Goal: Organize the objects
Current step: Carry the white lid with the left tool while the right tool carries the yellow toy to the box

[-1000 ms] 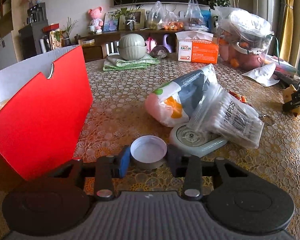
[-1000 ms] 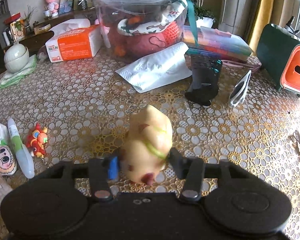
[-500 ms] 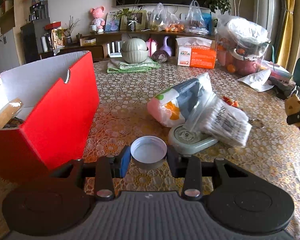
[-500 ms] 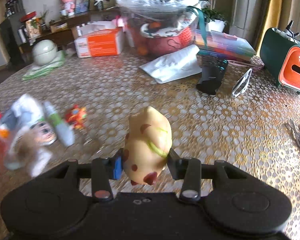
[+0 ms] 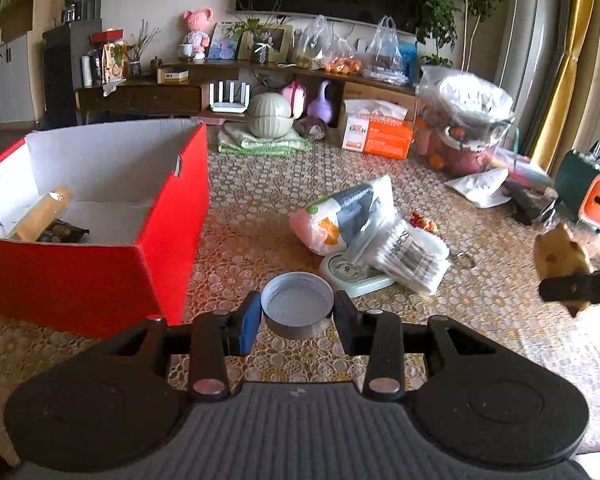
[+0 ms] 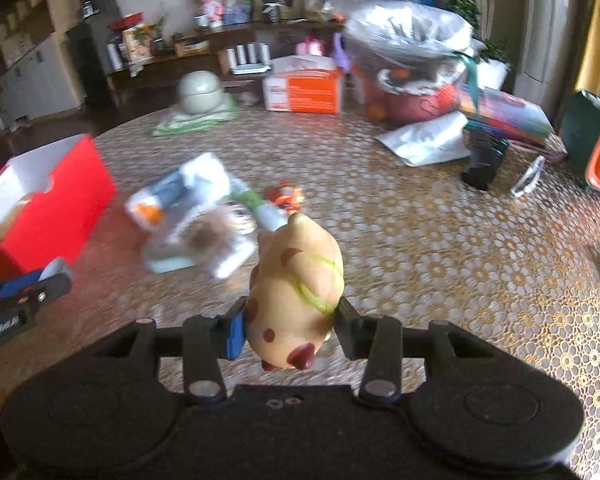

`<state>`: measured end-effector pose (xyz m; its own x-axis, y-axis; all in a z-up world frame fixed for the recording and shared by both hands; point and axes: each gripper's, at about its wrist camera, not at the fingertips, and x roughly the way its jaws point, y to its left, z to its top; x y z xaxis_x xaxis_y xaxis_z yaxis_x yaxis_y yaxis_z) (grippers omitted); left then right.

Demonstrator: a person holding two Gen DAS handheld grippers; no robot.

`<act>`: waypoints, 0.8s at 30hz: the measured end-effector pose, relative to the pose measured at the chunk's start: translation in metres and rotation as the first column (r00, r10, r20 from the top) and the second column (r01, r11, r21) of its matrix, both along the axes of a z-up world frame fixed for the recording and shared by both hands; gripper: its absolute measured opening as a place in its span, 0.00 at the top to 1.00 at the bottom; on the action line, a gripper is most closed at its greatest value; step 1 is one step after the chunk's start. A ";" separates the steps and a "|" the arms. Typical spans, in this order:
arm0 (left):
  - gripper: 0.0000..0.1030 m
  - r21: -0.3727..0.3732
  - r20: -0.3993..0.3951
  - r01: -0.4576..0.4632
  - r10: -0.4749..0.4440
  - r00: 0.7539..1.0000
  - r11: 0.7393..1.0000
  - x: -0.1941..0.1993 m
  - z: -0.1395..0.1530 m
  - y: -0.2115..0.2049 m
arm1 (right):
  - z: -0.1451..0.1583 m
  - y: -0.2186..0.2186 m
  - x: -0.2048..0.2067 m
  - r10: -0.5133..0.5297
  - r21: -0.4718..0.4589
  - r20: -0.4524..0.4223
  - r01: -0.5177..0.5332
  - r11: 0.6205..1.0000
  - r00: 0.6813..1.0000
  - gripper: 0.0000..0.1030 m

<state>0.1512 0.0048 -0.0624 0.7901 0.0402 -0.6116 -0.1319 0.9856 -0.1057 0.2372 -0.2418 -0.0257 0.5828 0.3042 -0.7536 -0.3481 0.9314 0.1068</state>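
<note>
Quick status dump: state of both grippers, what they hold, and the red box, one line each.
Left gripper: shut on the round grey metal lid.
Round grey metal lid: held hollow side up, above the table.
Right gripper: shut on the yellow spotted toy figure.
Yellow spotted toy figure: held clear of the table.
Red cardboard box: open at the top, a few items inside.

Red box (image 5: 80, 280), cream brown-spotted toy (image 6: 296, 292), gold-patterned tablecloth (image 6: 460, 248)

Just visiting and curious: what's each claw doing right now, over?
Left gripper shut on jar lid. Right gripper shut on spotted toy, carried above table. Red box open at left; cotton-swab pack lies between.
</note>
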 end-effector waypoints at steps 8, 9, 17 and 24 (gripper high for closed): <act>0.63 -0.013 0.022 0.028 -0.028 0.999 1.000 -0.026 0.030 0.011 | 0.025 0.033 -0.032 0.089 0.013 0.018 -0.089 0.996 0.996 0.58; 0.63 -0.013 0.024 0.033 -0.033 0.999 0.999 -0.029 0.033 0.013 | 0.028 0.038 -0.036 0.100 0.013 0.020 -0.100 0.995 0.995 0.58; 0.63 0.007 0.043 0.075 -0.075 0.996 0.997 -0.043 0.056 0.031 | 0.043 0.081 -0.056 0.182 -0.001 0.033 -0.182 0.983 0.983 0.58; 0.63 0.048 0.061 0.089 -0.092 0.994 0.995 -0.046 0.078 0.064 | 0.061 0.137 -0.067 0.290 -0.026 0.066 -0.289 0.957 0.955 0.58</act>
